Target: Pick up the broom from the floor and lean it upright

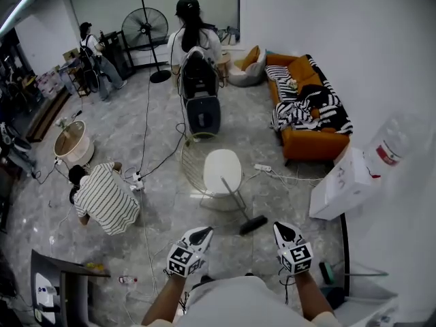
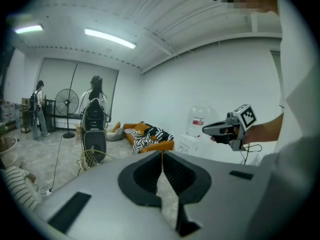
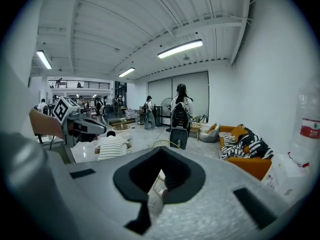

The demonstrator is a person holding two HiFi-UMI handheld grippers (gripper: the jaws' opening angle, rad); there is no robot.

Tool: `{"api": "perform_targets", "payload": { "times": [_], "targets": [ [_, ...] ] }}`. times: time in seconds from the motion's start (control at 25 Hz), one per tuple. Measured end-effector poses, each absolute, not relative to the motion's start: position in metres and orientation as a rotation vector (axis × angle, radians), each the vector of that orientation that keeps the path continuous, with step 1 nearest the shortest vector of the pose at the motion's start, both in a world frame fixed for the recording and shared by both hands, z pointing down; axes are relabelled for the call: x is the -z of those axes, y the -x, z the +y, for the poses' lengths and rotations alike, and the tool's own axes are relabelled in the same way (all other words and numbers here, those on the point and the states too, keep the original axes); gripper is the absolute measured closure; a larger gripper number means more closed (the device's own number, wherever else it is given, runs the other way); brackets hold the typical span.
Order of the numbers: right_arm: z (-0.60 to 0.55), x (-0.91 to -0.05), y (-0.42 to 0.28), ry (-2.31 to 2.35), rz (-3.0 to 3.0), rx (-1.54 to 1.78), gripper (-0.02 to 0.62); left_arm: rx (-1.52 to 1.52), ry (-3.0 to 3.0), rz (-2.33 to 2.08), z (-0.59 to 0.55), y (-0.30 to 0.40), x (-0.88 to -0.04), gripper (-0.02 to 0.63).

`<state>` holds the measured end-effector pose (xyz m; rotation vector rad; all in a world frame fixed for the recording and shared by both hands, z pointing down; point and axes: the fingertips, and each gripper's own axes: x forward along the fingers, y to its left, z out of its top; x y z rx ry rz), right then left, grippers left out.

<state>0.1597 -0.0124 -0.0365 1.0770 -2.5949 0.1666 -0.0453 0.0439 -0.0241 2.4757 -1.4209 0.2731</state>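
Observation:
The broom (image 1: pixel 253 224) lies on the grey floor, its thin handle running up-left toward a white stool and its dark head nearest me. In the head view my left gripper (image 1: pixel 206 232) hovers a little left of the broom head, jaws together and empty. My right gripper (image 1: pixel 280 227) hangs just right of the head, also shut with nothing in it. Neither touches the broom. The left gripper view shows its own closed jaws (image 2: pixel 162 156) and the right gripper (image 2: pixel 226 129) across from it. The right gripper view shows its closed jaws (image 3: pixel 161 156) and the left gripper (image 3: pixel 82 126). Neither gripper view shows the broom.
A white stool (image 1: pixel 223 171) and a wire basket (image 1: pixel 194 161) stand just beyond the broom. A person in a striped shirt (image 1: pixel 103 200) crouches at left among cables. An orange sofa (image 1: pixel 308 118), a white box (image 1: pixel 340 182) and a water bottle (image 1: pixel 392 147) line the right wall.

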Motion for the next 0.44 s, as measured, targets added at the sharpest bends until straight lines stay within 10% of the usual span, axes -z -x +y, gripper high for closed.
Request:
{"api": "perform_targets", "payload": {
  "times": [0.44],
  "targets": [
    [-0.009, 0.058, -0.152, -1.094, -2.612, -0.11, 0.597, -0.241, -2.49, -1.409, 0.051, 0.049, 0.035, 0.592]
  ]
}}
